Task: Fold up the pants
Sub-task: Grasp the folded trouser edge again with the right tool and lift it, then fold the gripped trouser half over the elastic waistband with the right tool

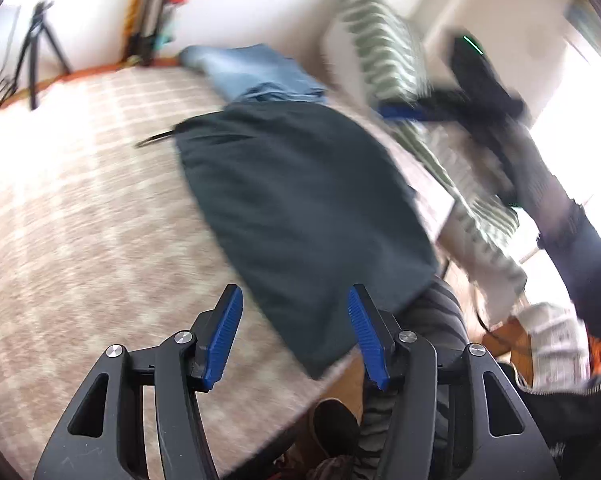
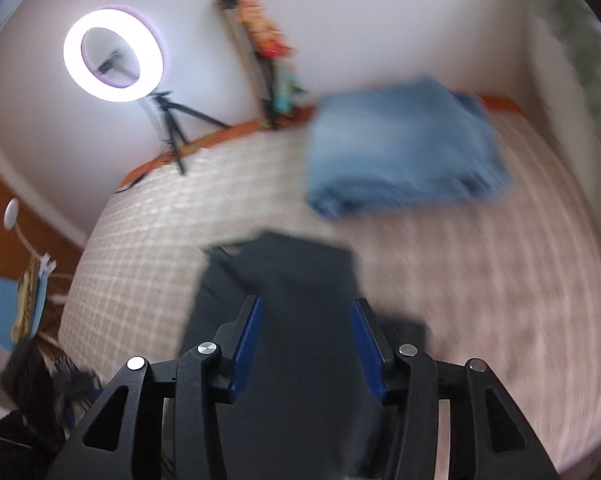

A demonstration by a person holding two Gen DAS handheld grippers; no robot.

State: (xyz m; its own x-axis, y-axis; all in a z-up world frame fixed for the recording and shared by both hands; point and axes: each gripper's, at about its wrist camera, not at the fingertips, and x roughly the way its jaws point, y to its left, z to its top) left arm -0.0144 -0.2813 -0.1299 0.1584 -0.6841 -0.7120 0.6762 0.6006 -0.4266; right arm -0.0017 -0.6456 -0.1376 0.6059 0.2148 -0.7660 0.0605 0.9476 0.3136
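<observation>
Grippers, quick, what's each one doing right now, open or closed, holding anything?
Left gripper: open, holding nothing, above the edge of the dark pants.
Right gripper: open, holding nothing, over the dark pants.

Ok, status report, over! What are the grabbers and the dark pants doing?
Left gripper open, empty. Right gripper open, empty. Dark pants flat on bed, folded jeans beyond. Nothing blocking, over.
</observation>
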